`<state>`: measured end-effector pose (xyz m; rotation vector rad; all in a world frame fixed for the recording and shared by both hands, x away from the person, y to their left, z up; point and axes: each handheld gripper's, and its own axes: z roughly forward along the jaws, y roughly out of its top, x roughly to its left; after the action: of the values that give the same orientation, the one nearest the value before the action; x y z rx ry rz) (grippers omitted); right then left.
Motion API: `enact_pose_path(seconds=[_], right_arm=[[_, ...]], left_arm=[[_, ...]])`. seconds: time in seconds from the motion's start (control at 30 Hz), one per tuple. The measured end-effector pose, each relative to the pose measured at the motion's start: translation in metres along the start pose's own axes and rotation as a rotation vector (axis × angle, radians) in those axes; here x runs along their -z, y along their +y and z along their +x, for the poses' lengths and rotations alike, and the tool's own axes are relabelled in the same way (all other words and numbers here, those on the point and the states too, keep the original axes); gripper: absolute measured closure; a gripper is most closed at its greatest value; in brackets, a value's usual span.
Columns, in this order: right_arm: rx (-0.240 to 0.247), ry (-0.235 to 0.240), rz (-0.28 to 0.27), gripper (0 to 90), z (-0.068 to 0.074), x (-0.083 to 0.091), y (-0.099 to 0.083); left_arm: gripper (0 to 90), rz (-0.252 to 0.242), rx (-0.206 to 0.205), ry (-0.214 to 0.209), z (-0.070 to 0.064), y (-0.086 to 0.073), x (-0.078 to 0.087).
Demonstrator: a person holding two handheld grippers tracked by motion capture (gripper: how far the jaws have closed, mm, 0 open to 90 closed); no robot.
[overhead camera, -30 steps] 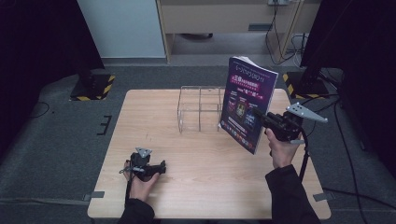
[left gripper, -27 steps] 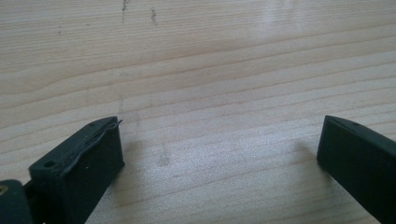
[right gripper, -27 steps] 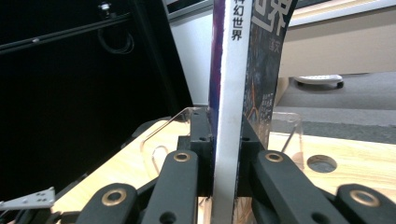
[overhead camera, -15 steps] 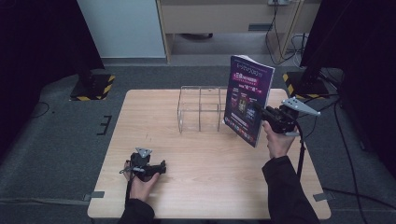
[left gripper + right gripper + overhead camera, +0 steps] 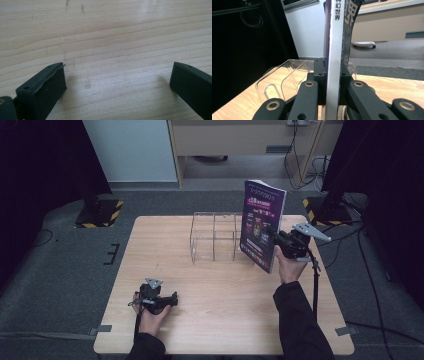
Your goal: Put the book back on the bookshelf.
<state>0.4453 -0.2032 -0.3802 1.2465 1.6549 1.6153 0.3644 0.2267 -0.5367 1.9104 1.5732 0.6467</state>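
Right gripper (image 5: 278, 239): clamped on the edge of a purple magazine (image 5: 261, 222), held upright above the table (image 5: 220, 320) just beside the clear rack (image 5: 214, 237). Left gripper (image 5: 172, 299): jaws spread, holding nothing, resting low over bare wood near the table's front left

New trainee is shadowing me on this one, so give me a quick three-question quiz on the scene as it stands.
1. True or false: the left claw is holding something.
2. What does the right claw grip? A) a cup B) the magazine C) a cable
3. Which thing stands on the table just left of the magazine in the high view?

Key:
1. False; its jaws stand open over bare wood.
2. B, clamped at the spine, held upright.
3. The clear plastic rack, with empty compartments.
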Motion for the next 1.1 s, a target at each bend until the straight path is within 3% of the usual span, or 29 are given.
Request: enact_pose_path(seconds=[0.57,0.73,0.93,1.1], right_arm=[[0.013,-0.035,0.024,82.9,0.007,-0.025,-0.021],[0.022,-0.049,0.037,82.8,0.007,-0.026,-0.029],[0.032,-0.031,0.034,82.7,0.008,-0.022,-0.034],[0.065,-0.010,0.066,82.5,0.012,-0.017,-0.035]], left_arm=[[0.0,-0.001,0.001,0.002,0.000,0.000,0.000],[0.0,-0.001,0.001,0.002,0.000,0.000,0.000],[0.0,-0.001,0.001,0.003,0.000,0.000,0.000],[0.0,-0.001,0.002,0.004,0.000,0.000,0.000]])
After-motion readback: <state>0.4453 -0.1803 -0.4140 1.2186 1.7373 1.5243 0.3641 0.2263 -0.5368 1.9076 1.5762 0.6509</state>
